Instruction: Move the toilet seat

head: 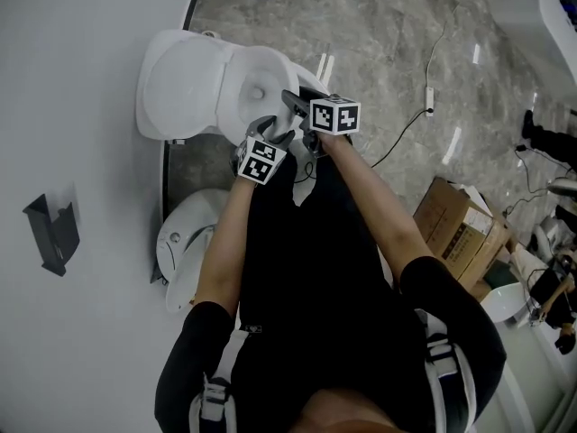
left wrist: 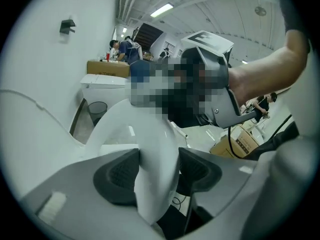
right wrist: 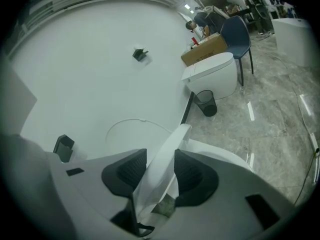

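I'm gripping the white plastic toilet seat [left wrist: 150, 134] with both claws: left claw [left wrist: 159, 174] and right claw [right wrist: 160, 171] each clamped on its rim, by the white toilet [head: 180, 84] in the head view's upper left

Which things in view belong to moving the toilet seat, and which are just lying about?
In the job: toilet seat, left gripper, right gripper (both clamped on it), toilet.
Lying about: second toilet, cardboard boxes, floor cable, wall bracket, bin.
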{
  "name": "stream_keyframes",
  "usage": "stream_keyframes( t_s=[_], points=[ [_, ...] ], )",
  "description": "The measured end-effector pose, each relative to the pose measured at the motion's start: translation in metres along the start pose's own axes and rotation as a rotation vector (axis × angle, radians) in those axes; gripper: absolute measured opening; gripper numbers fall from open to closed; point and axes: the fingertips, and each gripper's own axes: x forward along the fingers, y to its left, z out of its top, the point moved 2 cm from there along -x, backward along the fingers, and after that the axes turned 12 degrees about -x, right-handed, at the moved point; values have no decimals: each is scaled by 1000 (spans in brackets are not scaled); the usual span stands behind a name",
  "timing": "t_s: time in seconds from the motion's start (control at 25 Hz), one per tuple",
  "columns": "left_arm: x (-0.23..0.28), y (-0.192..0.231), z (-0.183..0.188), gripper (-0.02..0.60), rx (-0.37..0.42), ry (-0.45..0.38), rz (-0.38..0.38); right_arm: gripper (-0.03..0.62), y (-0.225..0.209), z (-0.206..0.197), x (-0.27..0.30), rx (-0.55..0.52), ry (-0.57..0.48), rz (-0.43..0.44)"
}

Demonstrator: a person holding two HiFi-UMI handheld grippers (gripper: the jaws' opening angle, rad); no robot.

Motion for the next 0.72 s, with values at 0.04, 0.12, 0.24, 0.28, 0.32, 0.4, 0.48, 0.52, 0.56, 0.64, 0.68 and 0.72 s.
stream_keyframes(
  t_s=[0.04,0.12,0.24,0.28,0.32,0.4,0.48,0.52,0.56,0.64,0.68,0.72],
  points=[
    [-3,3,2,244,1,-14,16,175,4,3,2,-6,2,1],
    [-9,8,4,232,1,-32,35,176,12,8,5,-13,1,5],
    [-20,13,6,222,7,-51,49,176,23,13,8,-10,1,12],
    [-25,15,7,221,12,-60,56,176,27,16,9,-11,4,15],
    [-29,18,8,221,16,-69,64,178,30,18,11,-18,11,16],
    [-36,25,12,221,22,-86,83,184,37,24,16,-40,26,27],
    [-45,25,15,219,28,-93,105,192,46,30,15,-59,36,46],
    [-49,23,17,211,33,-96,117,195,50,32,13,-67,40,52],
    [-53,21,19,190,37,-99,129,198,53,34,11,-73,42,56],
    [-58,23,19,185,39,-102,148,202,58,35,13,-83,43,58],
    [-60,27,17,184,39,-101,153,204,62,34,17,-88,44,58],
    [-63,31,15,183,41,-101,157,206,66,34,21,-95,46,58]
  ],
)
